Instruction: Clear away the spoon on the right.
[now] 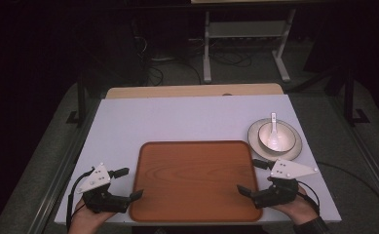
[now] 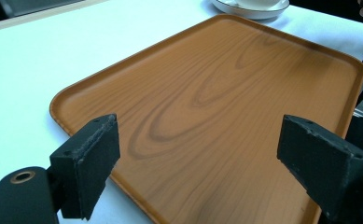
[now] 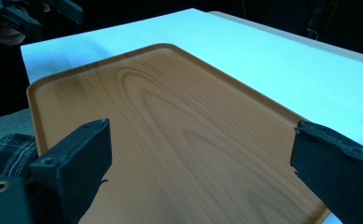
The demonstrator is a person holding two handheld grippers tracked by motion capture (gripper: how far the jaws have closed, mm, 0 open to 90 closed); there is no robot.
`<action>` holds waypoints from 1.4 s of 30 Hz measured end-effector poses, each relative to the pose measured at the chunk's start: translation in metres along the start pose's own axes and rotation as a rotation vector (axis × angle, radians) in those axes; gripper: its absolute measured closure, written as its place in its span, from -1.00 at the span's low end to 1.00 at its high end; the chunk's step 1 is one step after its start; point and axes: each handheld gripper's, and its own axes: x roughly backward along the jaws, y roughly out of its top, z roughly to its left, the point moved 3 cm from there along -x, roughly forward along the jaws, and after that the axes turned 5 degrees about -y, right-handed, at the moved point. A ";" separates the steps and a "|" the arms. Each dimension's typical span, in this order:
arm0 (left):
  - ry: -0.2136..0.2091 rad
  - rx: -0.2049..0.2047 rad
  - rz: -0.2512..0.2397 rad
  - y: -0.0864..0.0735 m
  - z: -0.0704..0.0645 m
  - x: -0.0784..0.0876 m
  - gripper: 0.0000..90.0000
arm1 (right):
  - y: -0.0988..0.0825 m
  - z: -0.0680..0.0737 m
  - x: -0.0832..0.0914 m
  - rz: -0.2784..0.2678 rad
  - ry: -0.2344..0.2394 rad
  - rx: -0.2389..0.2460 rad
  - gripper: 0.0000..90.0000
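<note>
A: Tray position?
B: Wooden tray [image 1: 194,178] lies flat at the near middle of the white tabletop [image 1: 177,117], bare inside.

A: Grippers?
B: Left gripper [image 1: 123,184] at the tray's left edge, jaws spread wide, nothing held. Right gripper [image 1: 252,178] at the right edge, likewise wide and empty. One jaw tip of each reaches over the tray rim.

A: Surroundings?
B: A plate [image 1: 290,146] just beyond the tray's far right corner, carrying a bowl [image 1: 274,136] with a white spoon [image 1: 274,131] in it. Beyond the tabletop, a dim floor with cables and a white stand [image 1: 245,34].
</note>
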 end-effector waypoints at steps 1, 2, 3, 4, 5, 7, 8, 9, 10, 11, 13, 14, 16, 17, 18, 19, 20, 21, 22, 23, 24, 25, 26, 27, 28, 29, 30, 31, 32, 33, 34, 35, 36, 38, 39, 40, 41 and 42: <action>0.000 0.001 -0.001 0.000 0.000 0.000 -0.71 | 0.000 0.000 0.000 0.001 -0.001 -0.003 -0.90; 0.000 0.002 -0.001 0.000 0.000 0.000 -0.71 | 0.000 -0.001 0.000 0.000 0.000 -0.003 -0.90; 0.000 0.002 -0.001 0.000 0.000 0.000 -0.71 | 0.000 -0.001 0.000 0.000 0.001 -0.004 -0.90; 0.000 0.004 -0.003 0.000 0.000 0.000 -0.71 | 0.000 -0.001 0.000 0.000 0.001 -0.004 -0.90; 0.000 0.006 -0.002 0.000 0.001 0.000 -0.71 | 0.001 -0.002 0.000 -0.002 0.000 -0.005 -0.90; 0.001 0.007 -0.005 0.001 0.001 0.000 -0.71 | 0.001 -0.003 0.000 -0.007 -0.001 -0.006 -0.90; 0.001 0.007 -0.005 0.001 0.001 0.000 -0.71 | 0.001 -0.003 0.000 -0.007 -0.001 -0.006 -0.90; 0.002 0.010 -0.008 0.001 0.001 0.000 -0.71 | 0.002 -0.004 0.000 -0.011 0.000 -0.010 -0.90; 0.002 0.012 -0.006 0.001 0.002 -0.001 -0.71 | 0.002 -0.005 0.000 -0.013 0.000 -0.012 -0.90; 0.002 0.012 -0.006 0.001 0.002 -0.001 -0.71 | 0.003 -0.006 0.000 -0.014 0.000 -0.014 -0.90; -0.001 0.008 -0.004 0.002 0.002 -0.002 -0.71 | 0.003 -0.009 -0.001 -0.014 -0.005 -0.018 -0.90; -0.003 0.008 -0.002 0.002 0.002 -0.003 -0.71 | 0.003 -0.010 -0.001 -0.014 -0.003 -0.022 -0.90; -0.005 0.009 -0.001 0.002 0.003 -0.003 -0.71 | 0.003 -0.011 -0.002 -0.015 -0.004 -0.024 -0.90; -0.006 0.012 -0.001 0.001 0.004 -0.004 -0.71 | 0.004 -0.013 -0.002 -0.018 -0.012 -0.029 -0.90; -0.006 0.014 -0.001 0.001 0.004 -0.004 -0.71 | 0.004 -0.013 -0.002 -0.018 -0.012 -0.029 -0.90; -0.006 0.012 0.000 0.000 0.005 -0.004 -0.71 | 0.004 -0.014 -0.002 -0.018 -0.014 -0.030 -0.90; -0.006 0.015 -0.002 -0.001 0.006 -0.002 -0.71 | 0.007 -0.016 -0.002 -0.024 -0.026 -0.029 -0.90; -0.006 0.015 -0.002 -0.001 0.006 -0.002 -0.71 | 0.007 -0.016 -0.002 -0.024 -0.026 -0.029 -0.90; -0.006 0.019 -0.011 -0.001 0.007 -0.001 -0.71 | 0.009 -0.019 -0.002 -0.036 -0.038 -0.029 -0.89; -0.007 0.019 -0.012 -0.001 0.007 -0.001 -0.71 | 0.010 -0.020 -0.002 -0.040 -0.042 -0.029 -0.89; -0.007 0.019 -0.012 -0.001 0.007 -0.001 -0.71 | 0.011 -0.021 -0.002 -0.041 -0.044 -0.032 -0.89; -0.008 0.019 -0.010 -0.001 0.006 -0.001 -0.71 | 0.012 -0.022 -0.003 -0.041 -0.047 -0.033 -0.89; -0.009 0.017 -0.010 -0.001 0.006 -0.001 -0.71 | 0.014 -0.023 -0.004 -0.039 -0.052 -0.030 -0.89; -0.010 0.016 -0.010 0.000 0.006 -0.001 -0.71 | 0.015 -0.023 -0.005 -0.038 -0.055 -0.027 -0.89; -0.010 0.016 -0.010 0.000 0.006 -0.001 -0.71 | 0.015 -0.023 -0.005 -0.038 -0.055 -0.027 -0.89; -0.012 0.019 -0.015 0.000 0.007 -0.001 -0.71 | 0.018 -0.024 -0.006 -0.043 -0.057 -0.024 -0.89; -0.012 0.019 -0.015 0.000 0.007 -0.001 -0.71 | 0.018 -0.024 -0.006 -0.043 -0.057 -0.024 -0.89; -0.013 0.020 -0.014 0.000 0.007 -0.002 -0.71 | 0.019 -0.025 -0.007 -0.044 -0.061 -0.021 -0.89; -0.013 0.017 -0.010 -0.001 0.006 -0.002 -0.71 | 0.020 -0.025 -0.007 -0.044 -0.064 -0.020 -0.89; -0.012 0.018 -0.012 -0.001 0.006 -0.001 -0.71 | 0.021 -0.026 -0.007 -0.046 -0.066 -0.018 -0.89; -0.010 0.021 -0.015 -0.001 0.006 -0.001 -0.71 | 0.022 -0.027 -0.007 -0.048 -0.068 -0.018 -0.89; -0.010 0.021 -0.015 -0.001 0.006 -0.001 -0.71 | 0.022 -0.027 -0.007 -0.048 -0.068 -0.018 -0.89; -0.008 0.023 -0.016 -0.002 0.007 0.000 -0.71 | 0.023 -0.028 -0.006 -0.048 -0.072 -0.018 -0.89; -0.007 0.028 -0.025 -0.002 0.008 0.000 -0.71 | 0.028 -0.031 -0.005 -0.060 -0.088 -0.018 -0.89; -0.007 0.028 -0.026 -0.001 0.008 0.000 -0.71 | 0.029 -0.031 -0.005 -0.063 -0.091 -0.015 -0.88; -0.007 0.028 -0.026 -0.001 0.008 0.000 -0.71 | 0.029 -0.031 -0.005 -0.063 -0.091 -0.015 -0.88; -0.007 0.025 -0.024 0.000 0.008 -0.002 -0.71 | 0.033 -0.034 -0.004 -0.073 -0.096 -0.016 -0.88; -0.007 0.025 -0.024 0.000 0.009 -0.002 -0.71 | 0.034 -0.035 -0.004 -0.077 -0.096 -0.018 -0.88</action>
